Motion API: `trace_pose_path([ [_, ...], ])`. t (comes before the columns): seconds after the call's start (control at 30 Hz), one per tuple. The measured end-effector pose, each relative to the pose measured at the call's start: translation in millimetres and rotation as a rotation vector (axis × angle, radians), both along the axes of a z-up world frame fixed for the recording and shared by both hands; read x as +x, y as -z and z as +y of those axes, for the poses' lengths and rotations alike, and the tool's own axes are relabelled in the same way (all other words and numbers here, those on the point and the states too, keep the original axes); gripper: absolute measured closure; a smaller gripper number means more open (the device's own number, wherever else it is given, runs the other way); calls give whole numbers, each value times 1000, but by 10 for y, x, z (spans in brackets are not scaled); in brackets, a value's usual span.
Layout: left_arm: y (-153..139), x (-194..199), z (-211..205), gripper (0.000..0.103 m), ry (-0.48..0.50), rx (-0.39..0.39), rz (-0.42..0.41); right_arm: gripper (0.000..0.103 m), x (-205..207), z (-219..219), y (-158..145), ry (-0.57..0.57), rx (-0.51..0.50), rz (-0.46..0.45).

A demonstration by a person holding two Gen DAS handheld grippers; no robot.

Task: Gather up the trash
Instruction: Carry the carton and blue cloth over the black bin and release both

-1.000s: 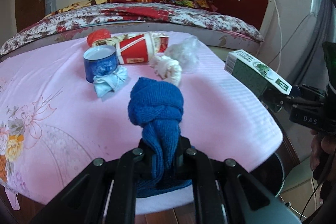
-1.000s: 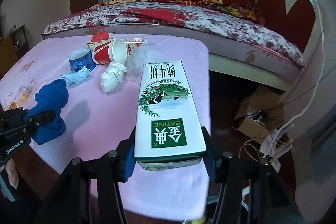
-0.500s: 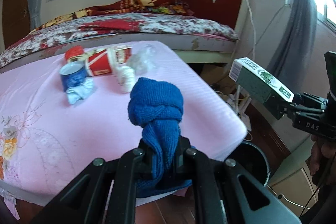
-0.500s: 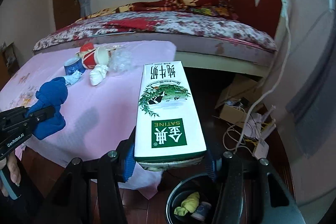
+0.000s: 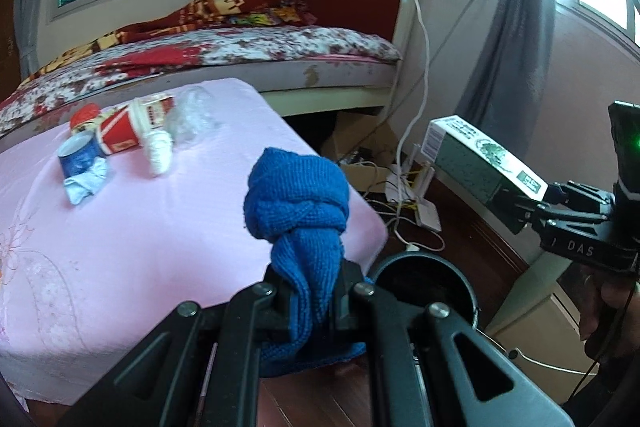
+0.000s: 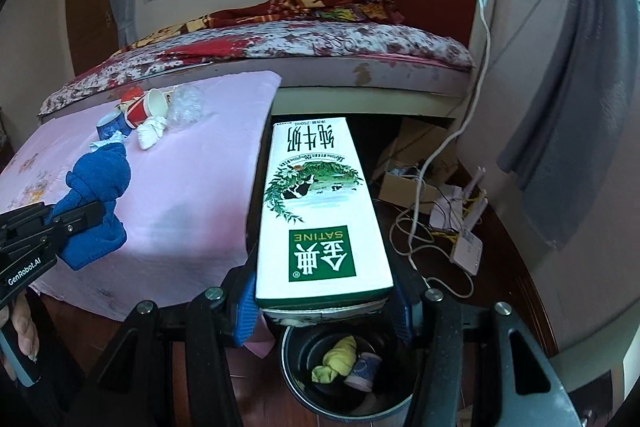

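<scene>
My left gripper is shut on a knotted blue cloth, held past the corner of the pink-covered table beside a black trash bin on the floor. My right gripper is shut on a white and green milk carton, held directly above the same bin, which holds a yellow cloth and a small cup. The left gripper with the cloth shows at the left of the right wrist view. The carton shows at the right of the left wrist view.
On the table lie a red paper cup, a blue cup, a white wad, crumpled clear plastic and a pale tissue. A bed stands behind. Cables and a router lie on the floor.
Both grippers moved right and off the table's edge with their loads. The bin is now below the carton and beside the blue cloth.
</scene>
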State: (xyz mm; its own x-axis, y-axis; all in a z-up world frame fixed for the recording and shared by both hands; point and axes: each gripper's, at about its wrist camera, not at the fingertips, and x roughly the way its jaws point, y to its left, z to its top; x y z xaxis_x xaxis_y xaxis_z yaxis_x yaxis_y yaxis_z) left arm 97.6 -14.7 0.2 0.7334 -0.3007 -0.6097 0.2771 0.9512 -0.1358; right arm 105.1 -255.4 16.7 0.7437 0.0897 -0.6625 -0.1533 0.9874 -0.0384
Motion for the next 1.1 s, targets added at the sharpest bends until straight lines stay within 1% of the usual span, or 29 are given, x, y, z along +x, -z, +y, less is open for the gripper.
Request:
trace_pose_path([
  [0.33,-7,-73,-401,93,91,9,-1,47,-311,-366,56,85,26,7],
  [0.53,75,-105,-719,93,166,36,13,47,-388,-604,219,134,23,47],
  [0.8,283,-65,-1168,93,256,69,54,47,-416,-883,459,181,36,96],
  [0.97,441,-31,-1346,93,291,83,83,47,-365,-982,643,190,45,131],
  [1.1,581,3,-1410,93,309,89,113,47,-291,-1021,819,187,48,171],
])
